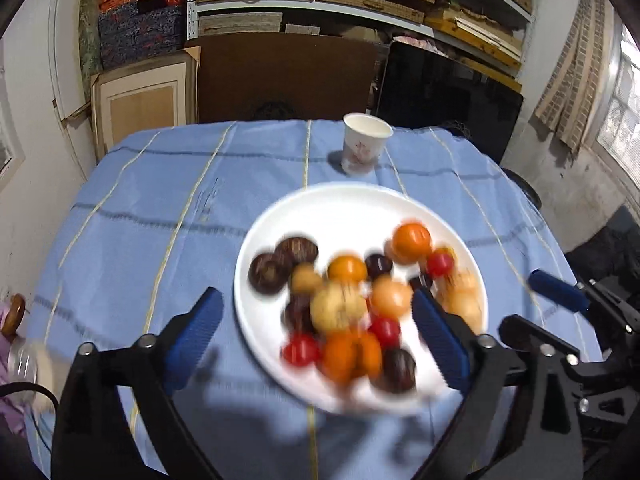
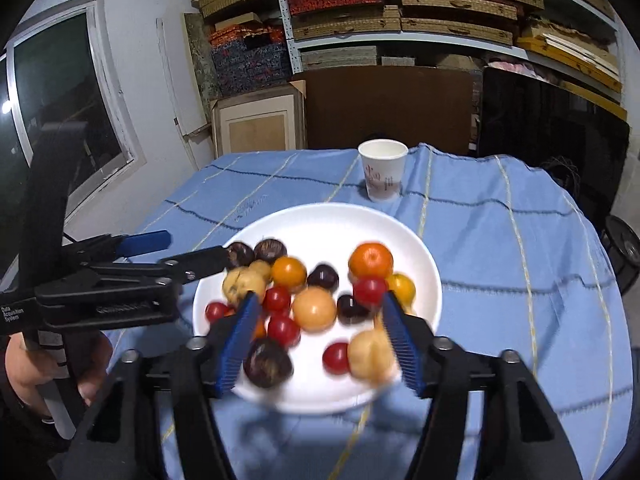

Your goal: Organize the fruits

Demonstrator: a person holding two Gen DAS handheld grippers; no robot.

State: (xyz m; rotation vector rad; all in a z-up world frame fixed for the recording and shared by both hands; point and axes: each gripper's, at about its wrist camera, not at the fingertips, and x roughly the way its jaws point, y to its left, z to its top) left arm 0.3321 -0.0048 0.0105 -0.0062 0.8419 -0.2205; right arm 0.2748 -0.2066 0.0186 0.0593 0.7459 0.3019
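A white plate (image 1: 320, 200) (image 2: 320, 212) on the blue tablecloth holds several small fruits, blurred in both views: oranges (image 1: 412, 242) (image 2: 370, 260), red tomato-like ones (image 1: 300, 350) (image 2: 284, 330), dark round ones (image 1: 268, 274) (image 2: 268, 362) and pale yellow ones (image 1: 338, 306) (image 2: 314, 308). My left gripper (image 1: 316, 294) (image 2: 196, 248) stands wide open over the plate's near left side, holding nothing. My right gripper (image 2: 320, 298) (image 1: 520, 300) is open over the plate's near edge. Fruits show between its blue pads (image 2: 240, 340), which press on none.
A white paper cup (image 1: 364, 144) (image 2: 382, 168) stands upright beyond the plate. A hand (image 2: 24, 360) grips the left tool's handle. Shelves of boxes (image 2: 400, 8), a brown board and a dark panel stand behind the table. The cloth (image 1: 160, 220) hangs over the table's edges.
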